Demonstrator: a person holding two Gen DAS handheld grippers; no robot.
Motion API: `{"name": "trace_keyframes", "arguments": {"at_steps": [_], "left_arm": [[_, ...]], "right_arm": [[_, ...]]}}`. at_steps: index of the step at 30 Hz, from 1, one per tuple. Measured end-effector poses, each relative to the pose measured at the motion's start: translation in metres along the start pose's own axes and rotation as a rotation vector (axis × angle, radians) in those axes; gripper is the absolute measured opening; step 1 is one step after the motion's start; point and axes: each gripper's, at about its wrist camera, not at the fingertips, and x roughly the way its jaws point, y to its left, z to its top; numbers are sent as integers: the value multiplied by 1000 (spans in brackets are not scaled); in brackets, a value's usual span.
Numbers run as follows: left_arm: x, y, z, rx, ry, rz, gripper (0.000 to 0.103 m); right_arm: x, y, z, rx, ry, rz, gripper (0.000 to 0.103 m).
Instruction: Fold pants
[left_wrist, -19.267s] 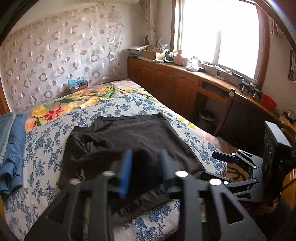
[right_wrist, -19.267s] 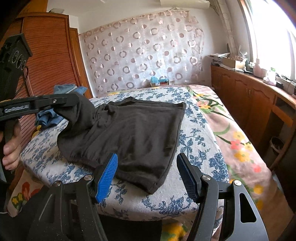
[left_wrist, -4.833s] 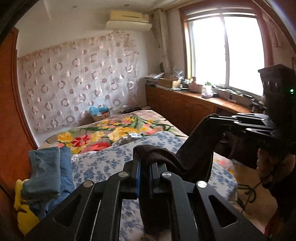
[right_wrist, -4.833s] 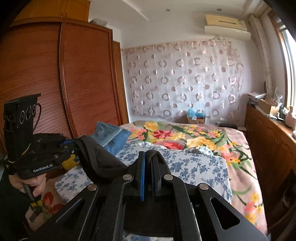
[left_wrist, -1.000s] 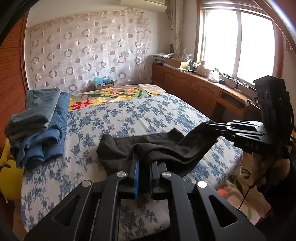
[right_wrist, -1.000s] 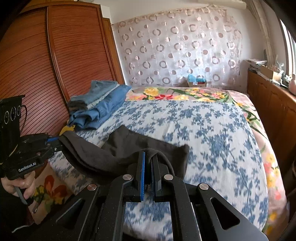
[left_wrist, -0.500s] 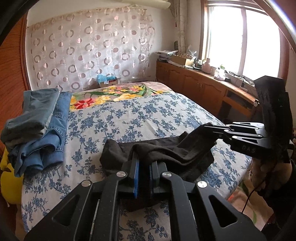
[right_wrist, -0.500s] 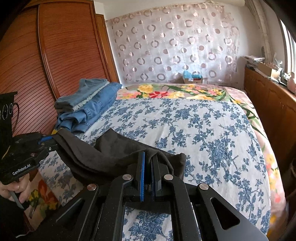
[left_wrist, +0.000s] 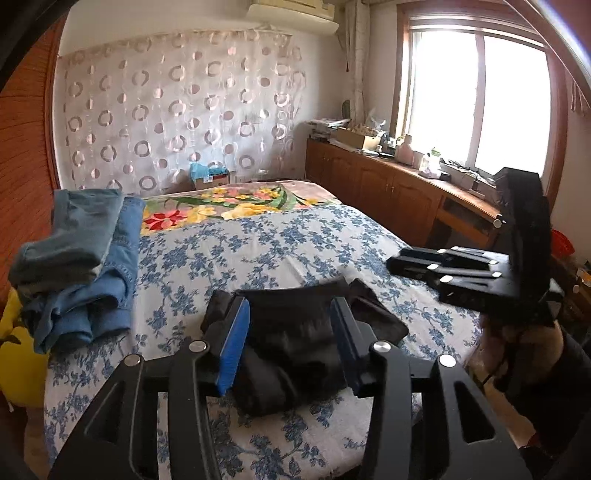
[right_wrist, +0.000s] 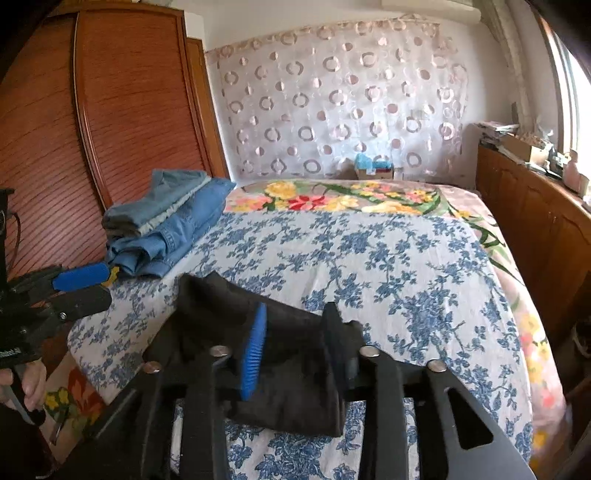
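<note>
Both claws, left (left_wrist: 288, 343) and right (right_wrist: 295, 347), gape wide over black pants (left_wrist: 295, 332); only the right view shows the wardrobe (right_wrist: 110, 110).

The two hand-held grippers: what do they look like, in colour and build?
Both are black, angular linkage frames with silver pivot bolts. The left hand-held gripper and the right hand-held gripper each carry one ribbed blue pad and one dark pad.

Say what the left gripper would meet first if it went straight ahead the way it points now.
Most likely the black pants. The left gripper is open, its fingers framing the folded bundle on the bed, so a straight push should meet the cloth first; the exact gap is hard to judge through the fisheye.
</note>
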Motion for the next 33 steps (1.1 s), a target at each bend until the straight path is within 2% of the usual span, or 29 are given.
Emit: {"name": "trace_keyframes", "arguments": {"at_steps": [5,10,19,27,29,32,33], "left_arm": [[3,12,-24,-20,43,11,47],[14,25,-45,-37,100,28,47],[46,28,-64,-41,190,47,44],[60,30,-69,-47,218,52,39],[60,30,-69,-51,220,34,28],[62,28,-69,-45,225,20,15],[62,28,-68,-41,224,19,12]], "right_arm": [[-19,-7,-13,1,-21,9,43],[-22,-13,-33,-27,23,-18,43],[17,-34,-46,51,151,23,43],[36,-27,-49,28,210,12,42],[39,-27,-50,24,218,13,31],[43,-28,-53,23,226,15,23],[45,-28,-54,26,227,18,17]]}}
